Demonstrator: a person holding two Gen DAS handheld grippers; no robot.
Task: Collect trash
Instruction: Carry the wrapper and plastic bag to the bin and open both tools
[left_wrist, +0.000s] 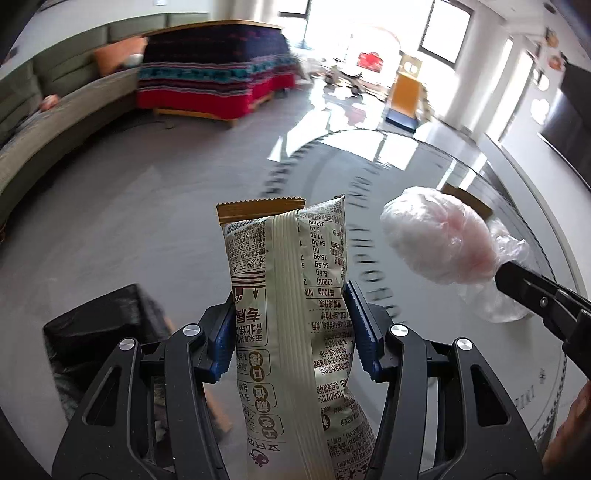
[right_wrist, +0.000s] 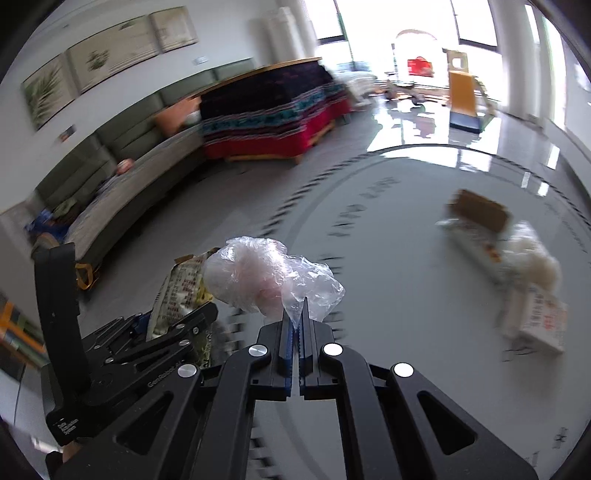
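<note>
My left gripper (left_wrist: 291, 306) is shut on a cream snack wrapper (left_wrist: 291, 295) with printed text and a brown top seal, held upright above the table edge. My right gripper (right_wrist: 297, 314) is shut on a crumpled clear plastic bag (right_wrist: 258, 277) with something pinkish-white inside. The bag also shows in the left wrist view (left_wrist: 439, 240), held by the right gripper (left_wrist: 517, 280) to the right of the wrapper. In the right wrist view the left gripper (right_wrist: 177, 325) and its wrapper (right_wrist: 184, 284) sit just left of the bag.
A round grey glass table (right_wrist: 406, 295) lies below. On its right side lie a brown-ended wrapper (right_wrist: 476, 218), white wadded plastic (right_wrist: 532, 258) and a small white box (right_wrist: 543, 321). A black-lined bin (left_wrist: 99, 325) stands lower left. A sofa (right_wrist: 129, 184) and covered table (right_wrist: 273, 114) stand beyond.
</note>
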